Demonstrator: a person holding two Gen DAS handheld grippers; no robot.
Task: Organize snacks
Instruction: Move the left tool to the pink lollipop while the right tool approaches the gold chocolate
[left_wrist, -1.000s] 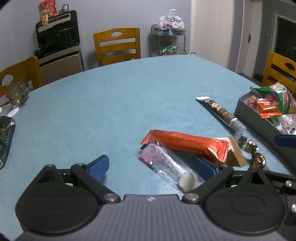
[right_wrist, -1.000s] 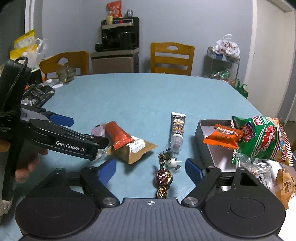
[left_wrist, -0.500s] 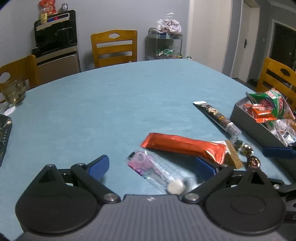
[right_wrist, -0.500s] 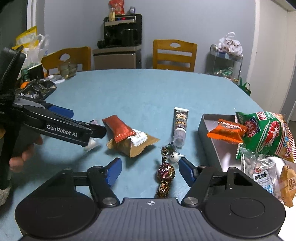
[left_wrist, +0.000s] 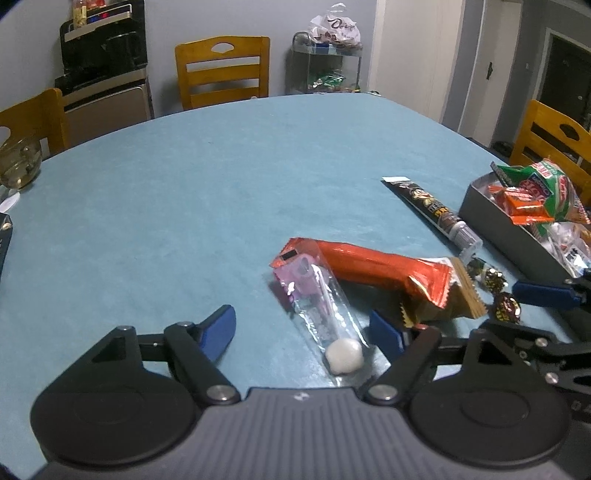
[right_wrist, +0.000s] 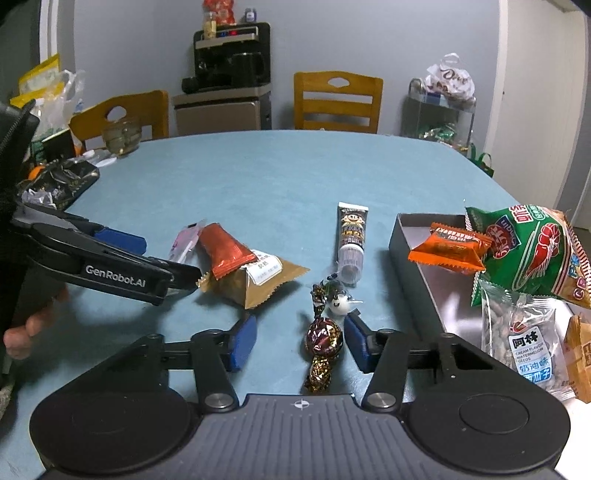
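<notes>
Both grippers are closing from wider stances: the right gripper (right_wrist: 299, 341) narrows around the foil candy (right_wrist: 322, 341) left of the grey box (right_wrist: 424, 291), the left gripper (left_wrist: 303, 328) around the clear-wrapped sweet (left_wrist: 325, 314), neither yet gripped.

home dining room | blue-clothed table (left_wrist: 229, 177) | wooden chairs (left_wrist: 223, 70) | drinks machine (right_wrist: 232, 59)

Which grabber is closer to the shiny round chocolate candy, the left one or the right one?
Right. The right gripper has the foil-wrapped chocolate between its closing jaws, not yet pinched. The left gripper is off to the side, its jaws closing around the clear-wrapped lollipop.
</notes>
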